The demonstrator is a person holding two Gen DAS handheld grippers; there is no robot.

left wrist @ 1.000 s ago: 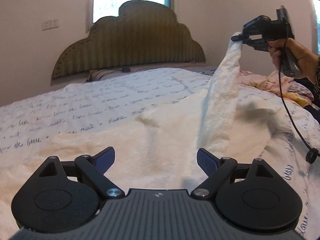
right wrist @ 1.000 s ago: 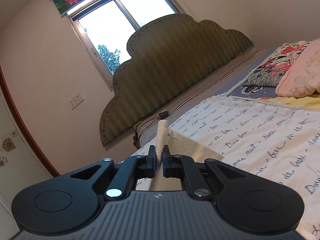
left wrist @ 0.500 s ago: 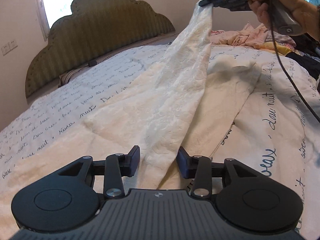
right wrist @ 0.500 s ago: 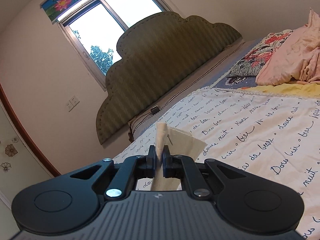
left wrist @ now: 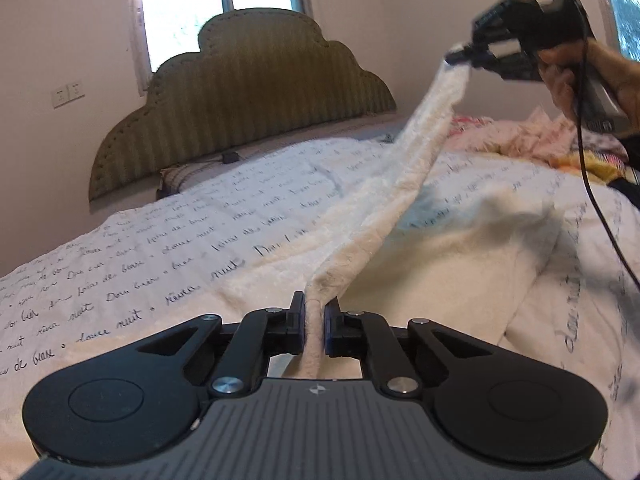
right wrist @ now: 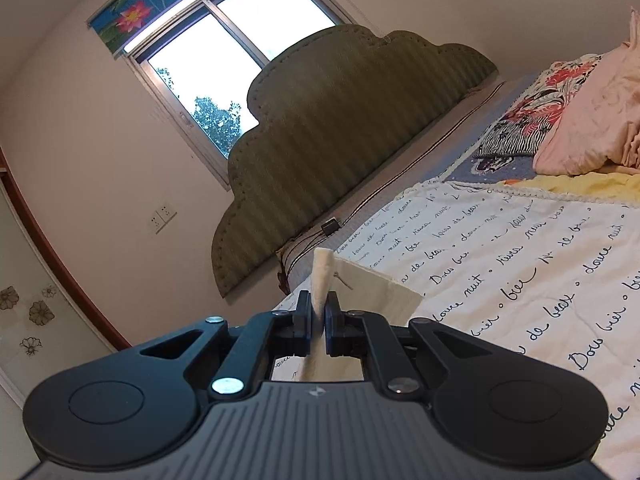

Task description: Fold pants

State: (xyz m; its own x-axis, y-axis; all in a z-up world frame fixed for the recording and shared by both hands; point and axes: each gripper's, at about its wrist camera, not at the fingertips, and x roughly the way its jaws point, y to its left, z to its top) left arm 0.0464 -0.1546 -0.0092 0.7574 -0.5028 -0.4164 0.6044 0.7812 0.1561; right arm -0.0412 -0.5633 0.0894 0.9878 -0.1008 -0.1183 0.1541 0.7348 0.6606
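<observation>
While each tool (left wrist: pixel 315 326) (right wrist: pixel 319 326) clamps a pants (left wrist: pixel 404 184) edge, fabric spans between them.

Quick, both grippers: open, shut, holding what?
Left gripper: shut on the white pants.
Right gripper: shut on another edge of the pants.

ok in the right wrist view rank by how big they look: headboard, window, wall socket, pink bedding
1. headboard
2. window
3. pink bedding, cut off by the frame edge, so it may really be bigger
4. wall socket
</observation>
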